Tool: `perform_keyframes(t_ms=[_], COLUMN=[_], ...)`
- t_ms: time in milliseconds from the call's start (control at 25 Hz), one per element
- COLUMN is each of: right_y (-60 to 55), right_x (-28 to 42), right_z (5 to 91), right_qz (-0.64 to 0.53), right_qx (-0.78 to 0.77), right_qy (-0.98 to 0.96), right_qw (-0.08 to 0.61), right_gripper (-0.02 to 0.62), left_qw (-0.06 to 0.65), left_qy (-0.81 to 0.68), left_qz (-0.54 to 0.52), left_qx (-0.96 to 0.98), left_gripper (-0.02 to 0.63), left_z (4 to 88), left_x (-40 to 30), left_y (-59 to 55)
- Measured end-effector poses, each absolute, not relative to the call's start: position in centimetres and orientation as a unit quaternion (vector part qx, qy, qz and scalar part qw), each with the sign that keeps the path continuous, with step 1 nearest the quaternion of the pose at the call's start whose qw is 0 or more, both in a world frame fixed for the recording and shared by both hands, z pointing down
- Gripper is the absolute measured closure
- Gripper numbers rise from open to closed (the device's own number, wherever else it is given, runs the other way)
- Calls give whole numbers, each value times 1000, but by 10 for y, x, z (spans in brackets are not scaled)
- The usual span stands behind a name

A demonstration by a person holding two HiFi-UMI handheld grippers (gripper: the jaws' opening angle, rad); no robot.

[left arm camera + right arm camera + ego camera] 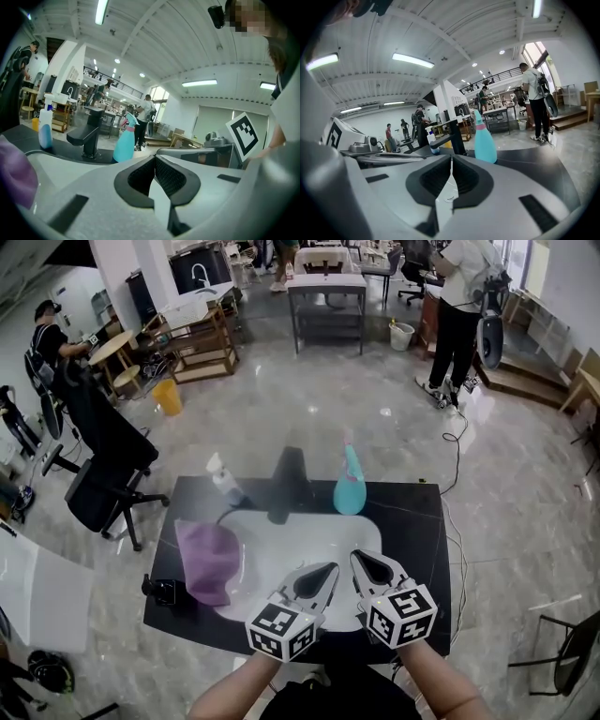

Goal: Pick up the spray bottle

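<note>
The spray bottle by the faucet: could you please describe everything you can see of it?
The spray bottle is teal, seemingly plastic, with a body widening toward the base, a pink collar at the neck and a teal spray head on top. It stands upright on the black countertop, right of the black faucet in the head view and behind the white basin. Only the countertop touches it; the left gripper and right gripper, both shut, are short of it.
</note>
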State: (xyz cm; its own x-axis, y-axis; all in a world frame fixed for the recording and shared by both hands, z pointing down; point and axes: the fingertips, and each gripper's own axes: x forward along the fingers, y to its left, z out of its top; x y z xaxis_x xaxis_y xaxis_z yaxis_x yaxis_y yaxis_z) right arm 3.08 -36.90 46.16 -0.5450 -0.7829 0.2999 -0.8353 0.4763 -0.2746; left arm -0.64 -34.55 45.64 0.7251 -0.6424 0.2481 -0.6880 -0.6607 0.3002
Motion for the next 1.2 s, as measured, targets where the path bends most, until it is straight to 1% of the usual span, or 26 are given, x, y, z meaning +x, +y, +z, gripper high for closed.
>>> perform_keyframes(t_ms=[320,680,720,760,800,960,1200], right_y=[-407,-450,-455,-459,-464,-483,-505], right_x=[43,52,54,55,56,61,57], right_z=[457,465,465,465,466,471,477], right_qz=[175,151,147,144,142,139,118], right_qx=[483,499,501,502,502,507,508], right_qy=[-856,-850,-850,-850,-850,-848,-849], right_qw=[61,76,76,75,74,73,83], right_gripper=[588,584,578,532,465,452,405], left_qw=[191,183,182,182,182,182,179], left_qy=[-383,-394,-396,-398,-400,-409,-424], left_qz=[61,65,63,62,62,65,66], left_qx=[902,898,898,897,896,892,886], left_gripper=[600,600,600,600,600,600,598], left_z=[459,468,469,470,471,477,480], left_x=[-9,-1,-1,-1,-1,-2,-2], left_y=[-381,-416,-420,-423,-426,-439,-453])
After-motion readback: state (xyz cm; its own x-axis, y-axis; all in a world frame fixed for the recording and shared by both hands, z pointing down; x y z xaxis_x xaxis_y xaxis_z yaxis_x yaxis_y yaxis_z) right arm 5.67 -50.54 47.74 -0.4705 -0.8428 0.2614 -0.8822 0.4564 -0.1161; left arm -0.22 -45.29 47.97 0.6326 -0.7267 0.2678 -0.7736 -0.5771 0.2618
